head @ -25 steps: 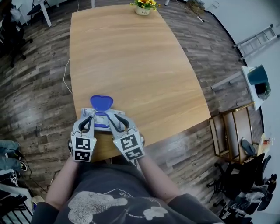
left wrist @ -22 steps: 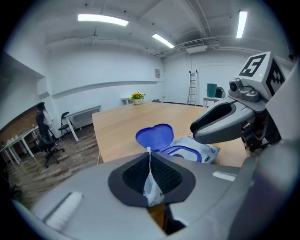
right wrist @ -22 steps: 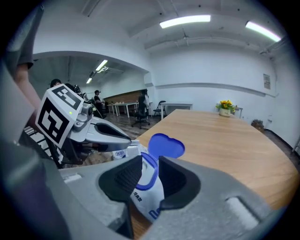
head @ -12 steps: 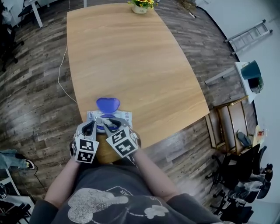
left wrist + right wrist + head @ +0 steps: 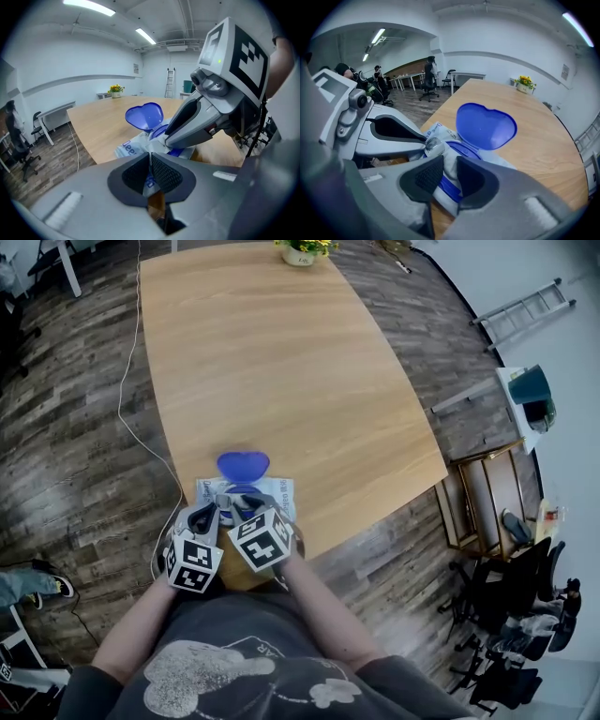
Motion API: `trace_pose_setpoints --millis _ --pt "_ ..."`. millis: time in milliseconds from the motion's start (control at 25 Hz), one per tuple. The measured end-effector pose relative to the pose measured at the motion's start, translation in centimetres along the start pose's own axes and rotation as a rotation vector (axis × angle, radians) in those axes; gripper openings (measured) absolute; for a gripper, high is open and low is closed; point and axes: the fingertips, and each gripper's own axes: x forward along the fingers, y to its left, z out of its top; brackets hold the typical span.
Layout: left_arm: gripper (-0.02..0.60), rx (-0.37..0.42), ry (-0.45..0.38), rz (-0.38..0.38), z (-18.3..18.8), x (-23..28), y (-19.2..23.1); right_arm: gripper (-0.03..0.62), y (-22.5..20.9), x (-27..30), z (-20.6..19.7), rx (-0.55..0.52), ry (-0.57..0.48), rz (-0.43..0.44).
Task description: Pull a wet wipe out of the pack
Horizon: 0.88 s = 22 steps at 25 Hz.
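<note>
Nearest, at 6 o'clock in the head view, one person in a grey printed T-shirt (image 5: 244,667) reaches forward with two bare forearms; the head is out of frame. Each hand carries one gripper, two in all. Each gripper is topped by one black-and-white marker cube (image 5: 194,563), and the cubes hide the jaws from above.

The left gripper (image 5: 149,158) has its two black ridged pads clenched on a thin flap of film. The flap is at the near edge of the one soft white-and-blue plastic pack of wet wipes (image 5: 279,491). The right gripper (image 5: 450,161), just beside it at 3 o'clock, grasps a crumpled tuft of one white wet wipe (image 5: 450,151). The tuft rises from the pack's opening and fills the gap between the pads.

The pack lies flat at the 6 o'clock edge of the one long light wooden table (image 5: 281,362). Its near half is covered by the grippers, and its print is only partly legible. Its one blue heart-shaped plastic lid (image 5: 243,465) stands open at the pack's 12 o'clock.

At the table's 12 o'clock end, one pot of yellow flowers (image 5: 300,251) is cut by the frame. One white cable (image 5: 122,395) trails over the dark plank floor at 9 o'clock. One grey ladder (image 5: 525,307) shows at 2 o'clock and one wooden rack (image 5: 473,507) at 3 o'clock. The dark office chairs (image 5: 506,634) at 4 o'clock overlap too much to count.
</note>
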Motion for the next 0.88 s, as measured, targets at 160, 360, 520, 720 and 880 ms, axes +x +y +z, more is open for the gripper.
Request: trace_pose_setpoints --millis 160,360,520,720,880 --pt "0.037 0.009 -0.002 -0.032 0.0 0.1 -0.2 0.038 -0.5 0.2 0.0 0.022 0.019 -0.024" --pt "0.037 0.012 -0.004 -0.06 -0.1 0.2 -0.2 0.009 -0.7 0.0 0.0 0.024 -0.009 -0.043" --pt "0.038 0.011 -0.001 -0.073 0.0 0.1 -0.3 0.008 -0.6 -1.0 0.1 0.037 -0.045 -0.051" --pt "0.038 0.014 -0.003 -0.075 0.0 0.1 -0.5 0.006 -1.1 -2.1 0.3 0.064 -0.084 -0.055" --pt "0.037 0.016 -0.001 -0.083 0.0 0.1 -0.4 0.006 -1.5 -3.4 0.9 0.068 -0.123 -0.058"
